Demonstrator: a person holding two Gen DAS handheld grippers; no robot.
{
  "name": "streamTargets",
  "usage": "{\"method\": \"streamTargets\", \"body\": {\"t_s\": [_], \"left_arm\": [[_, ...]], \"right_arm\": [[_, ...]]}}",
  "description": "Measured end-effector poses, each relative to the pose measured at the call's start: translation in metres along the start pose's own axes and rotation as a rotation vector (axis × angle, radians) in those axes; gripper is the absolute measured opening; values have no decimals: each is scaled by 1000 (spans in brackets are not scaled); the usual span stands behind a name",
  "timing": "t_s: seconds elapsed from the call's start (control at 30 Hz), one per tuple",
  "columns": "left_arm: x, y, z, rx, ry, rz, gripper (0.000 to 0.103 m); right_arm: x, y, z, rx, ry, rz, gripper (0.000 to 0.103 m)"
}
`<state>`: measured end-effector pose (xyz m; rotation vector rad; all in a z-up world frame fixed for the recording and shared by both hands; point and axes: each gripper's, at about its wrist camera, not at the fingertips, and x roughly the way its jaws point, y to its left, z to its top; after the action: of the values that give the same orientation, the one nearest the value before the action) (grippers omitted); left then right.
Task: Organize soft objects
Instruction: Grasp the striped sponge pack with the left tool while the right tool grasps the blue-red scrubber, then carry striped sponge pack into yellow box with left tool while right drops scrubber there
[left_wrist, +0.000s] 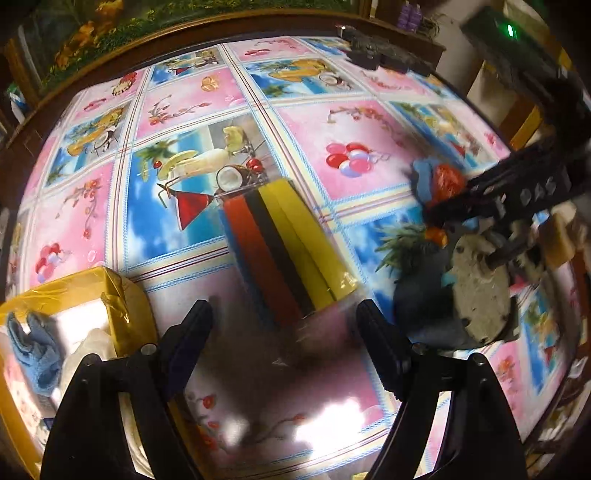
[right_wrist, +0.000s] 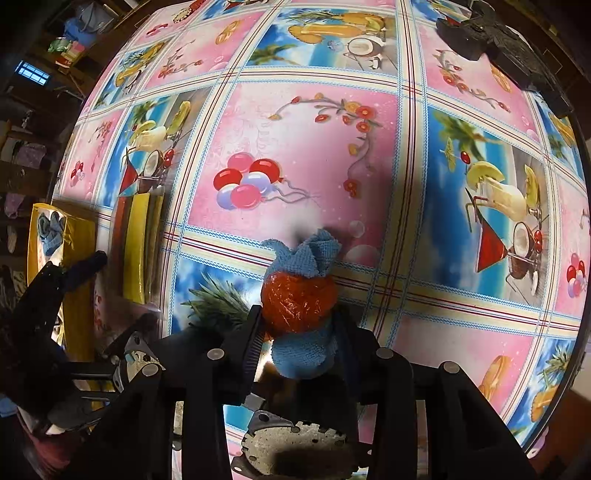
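My right gripper (right_wrist: 299, 314) is shut on a blue cloth bundle wrapped in red plastic (right_wrist: 299, 295) and holds it above the table; the bundle also shows in the left wrist view (left_wrist: 439, 184). My left gripper (left_wrist: 284, 332) is open and empty, low over the table, with a stack of coloured sponges (left_wrist: 288, 243) just ahead of its fingers. The sponges also show at the left in the right wrist view (right_wrist: 138, 243). A yellow box (left_wrist: 110, 295) at my left holds a blue cloth (left_wrist: 33, 350) and a white cloth (left_wrist: 92, 350).
The table wears a patterned pink and blue oilcloth (left_wrist: 354, 147). A black device (right_wrist: 498, 48) lies at the far edge. A grey disc-shaped metal part (left_wrist: 480, 288) shows under the right gripper. Shelves and clutter surround the table.
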<state>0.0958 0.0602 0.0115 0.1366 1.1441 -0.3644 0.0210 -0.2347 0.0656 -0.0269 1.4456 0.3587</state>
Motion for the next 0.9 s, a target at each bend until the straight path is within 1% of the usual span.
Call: {"method": "streamTargets", "body": {"t_s": [0.07,0.13,0.2,0.23,0.27,0.3,0.33,0.4,0.43,0.47,0.5,0.53,0.57,0.6,0.63,0.67,0.7,0.8,0.9], "left_arm": [[-5,6,3,-50,-13,-81,81],[-10,14,6,-114,-32,-145,81],[-13,25,9,-192,-49,-190,81],[-13,29,11,-225,-51,-179,81],[-10,30,15,-249,-41,-136,81],[-7,30,18,-257,-23,-74,81],[-3,26,21,-255,-9,-24,81],[7,17,27,-225,18,37,81],[13,11,30,-200,33,61,83],[17,5,32,-191,33,61,84],[17,4,33,-203,19,66,86],[18,3,34,-202,18,67,86],[18,1,35,-187,15,64,84],[18,-1,35,-167,7,34,71],[16,-2,32,-157,0,-6,55],[16,-3,29,-144,-3,-13,42],[14,-2,29,-143,-5,-16,42],[7,5,25,-176,-21,-63,41],[-9,12,22,-218,-57,-102,41]], "right_arm": [[0,1,0,-2,-2,8,42],[0,0,0,-3,-5,14,43],[0,0,0,-2,-7,20,43],[0,-2,0,1,-9,25,43],[-1,-2,0,3,-11,28,43],[-1,-3,-1,7,-14,31,43],[-2,-3,-2,9,-18,32,43],[-3,-3,-4,1,-24,28,43],[-4,-2,-6,-6,-29,18,42],[-4,-1,-8,-14,-33,9,40],[-5,1,-9,-23,-39,0,33],[-7,2,-12,-29,-46,-2,32],[-9,3,-14,-31,-53,0,32],[-12,3,-16,-32,-67,3,32],[-17,3,-17,-30,-83,5,32],[-23,3,-18,-27,-102,10,32],[-28,3,-19,-24,-118,15,32],[-48,0,-25,-11,-171,25,32],[-65,3,-36,-7,-205,25,32]]}}
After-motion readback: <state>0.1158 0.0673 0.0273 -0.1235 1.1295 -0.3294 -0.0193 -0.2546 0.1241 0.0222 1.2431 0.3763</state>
